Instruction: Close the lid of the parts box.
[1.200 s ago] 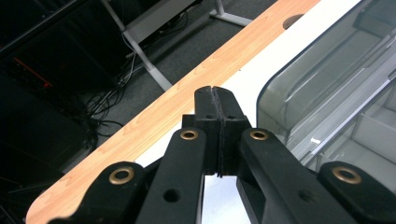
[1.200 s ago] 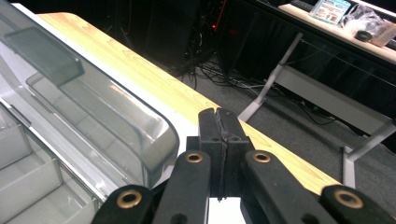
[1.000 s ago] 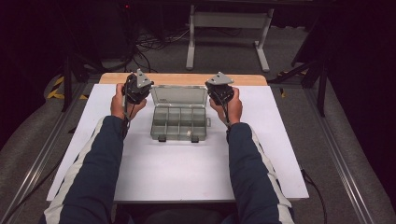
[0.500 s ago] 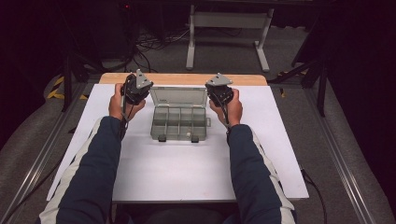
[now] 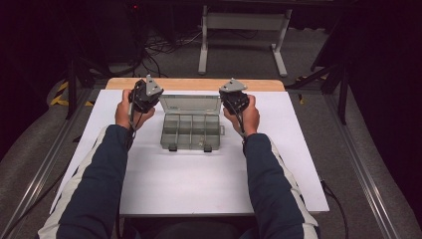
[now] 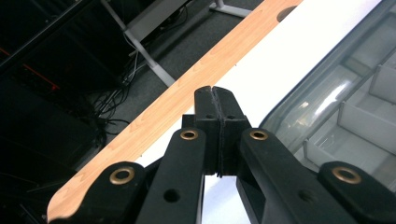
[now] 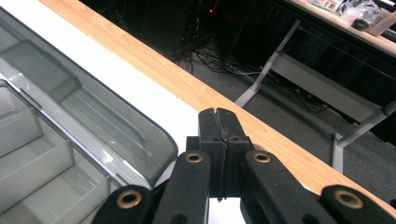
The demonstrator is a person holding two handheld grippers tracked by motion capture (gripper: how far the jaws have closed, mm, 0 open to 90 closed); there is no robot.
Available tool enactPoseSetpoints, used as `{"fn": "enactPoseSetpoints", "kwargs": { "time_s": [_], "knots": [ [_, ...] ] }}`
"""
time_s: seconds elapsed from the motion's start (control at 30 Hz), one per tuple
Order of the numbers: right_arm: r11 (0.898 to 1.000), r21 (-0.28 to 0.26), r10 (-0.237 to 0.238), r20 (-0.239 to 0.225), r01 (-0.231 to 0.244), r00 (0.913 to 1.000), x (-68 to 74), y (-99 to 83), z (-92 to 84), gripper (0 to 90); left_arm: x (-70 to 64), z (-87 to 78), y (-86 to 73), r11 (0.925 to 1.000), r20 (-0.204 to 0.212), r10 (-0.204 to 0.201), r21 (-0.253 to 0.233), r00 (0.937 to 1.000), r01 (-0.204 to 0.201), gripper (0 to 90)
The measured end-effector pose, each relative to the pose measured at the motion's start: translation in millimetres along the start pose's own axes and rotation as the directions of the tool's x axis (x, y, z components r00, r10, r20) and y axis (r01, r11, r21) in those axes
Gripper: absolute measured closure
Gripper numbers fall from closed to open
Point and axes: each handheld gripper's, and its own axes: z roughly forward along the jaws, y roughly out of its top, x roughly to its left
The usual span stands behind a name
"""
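Observation:
A clear grey compartment box [image 5: 191, 130] lies open in the middle of the white table top, its lid [image 5: 190, 104] folded back toward the far edge. Its compartments look empty. My left gripper [image 5: 144, 95] is held up just left of the lid, and my right gripper [image 5: 234, 97] just right of it. In the left gripper view the two black jaws [image 6: 215, 95] press together with nothing between them, the box [image 6: 355, 107] to their right. In the right gripper view the jaws [image 7: 218, 116] are likewise closed and empty, the lid [image 7: 93, 116] at their left.
The white sheet [image 5: 199, 179] covers a wooden table whose bare strip [image 5: 199, 83] shows along the far edge. Beyond it stand a grey metal frame [image 5: 244, 30] and cables on a dark floor. Rails run along both table sides.

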Motion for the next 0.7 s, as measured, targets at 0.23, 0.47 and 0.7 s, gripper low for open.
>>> {"fn": "enactPoseSetpoints", "kwargs": {
  "time_s": [0.23, 0.47, 0.7],
  "knots": [
    [1.0, 0.005, 0.006, -0.007, -0.006, 1.0, 1.0, -0.9, -2.2, 90.0, -1.6, -1.6, -1.0, 1.0, 0.001, 0.003, 0.002, 1.0, -0.003, 89.9],
    [1.0, 0.014, 0.002, -0.006, -0.002, 1.0, 2.5, -2.1, -4.3, 90.0, -5.1, -4.9, -2.3, 0.9999, 0.007, 0.015, 0.001, 0.9999, -0.015, 89.9],
    [1.0, 0.021, -0.008, -0.012, 0.008, 0.9999, 5.3, -1.4, -7.5, 90.0, -7.0, -8.4, -3.2, 0.9993, 0.006, 0.037, 0.007, 0.9993, -0.037, 89.9]
  ]
}}
